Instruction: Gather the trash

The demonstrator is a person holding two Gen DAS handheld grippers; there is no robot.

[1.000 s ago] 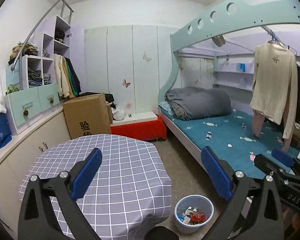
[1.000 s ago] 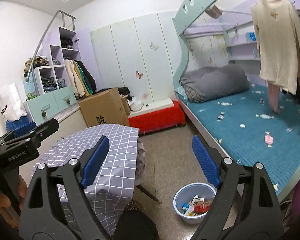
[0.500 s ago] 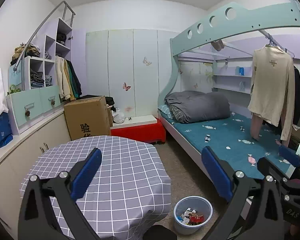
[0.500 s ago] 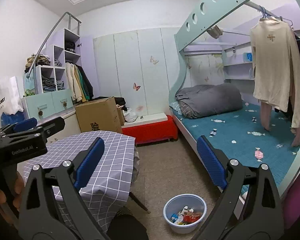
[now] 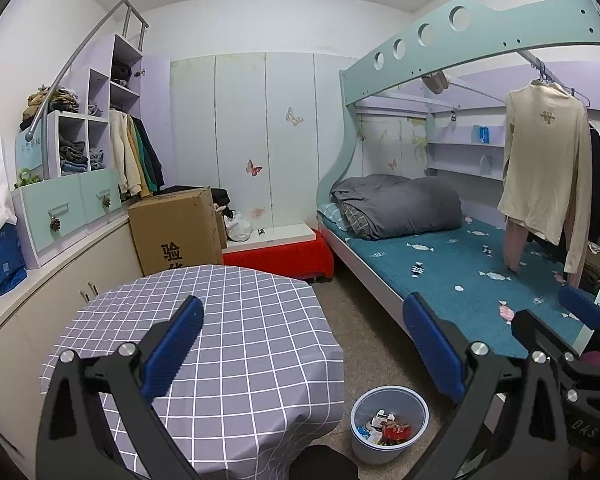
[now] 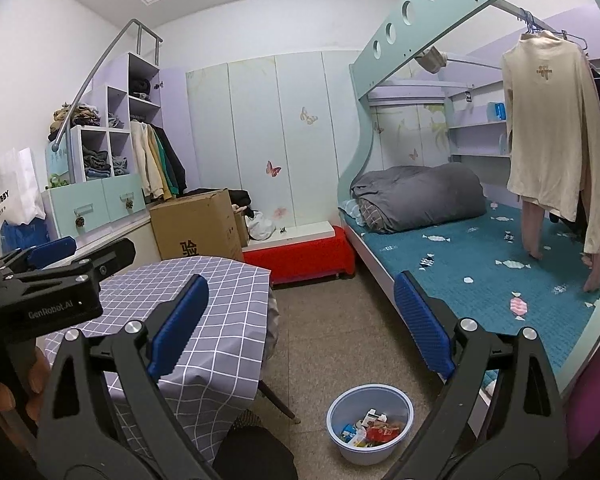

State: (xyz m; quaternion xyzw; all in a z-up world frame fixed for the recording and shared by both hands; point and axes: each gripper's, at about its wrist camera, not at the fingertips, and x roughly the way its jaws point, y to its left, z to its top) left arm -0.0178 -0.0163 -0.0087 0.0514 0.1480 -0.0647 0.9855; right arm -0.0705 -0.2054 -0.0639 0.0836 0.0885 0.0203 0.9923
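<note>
- My left gripper (image 5: 300, 344) is spread wide with nothing between its blue pads (image 5: 172, 346), held up over the near edge of the table (image 5: 228, 320) with its grey checked cloth.
- My right gripper (image 6: 300, 320) is likewise released and empty, raised over the floor between the table and the bed (image 6: 480, 264).
- From the right wrist view, my left gripper's black body shows at the far left, over the cloth.
- The bin (image 5: 390, 424), a pale blue plastic one, stands on the floor just right of the table's near edge, between the table and the bed.
- Inside the bin lies the trash (image 6: 370, 426): small wrappers in red, white and blue, heaped on its bottom.
- On the teal bed sheet, sweet-like wrappers (image 6: 518, 305) lie scattered, well apart from the bin; whether they are printed pattern or loose pieces I cannot tell.
- A cardboard box (image 5: 176, 228) sits beyond the table, far left.
</note>
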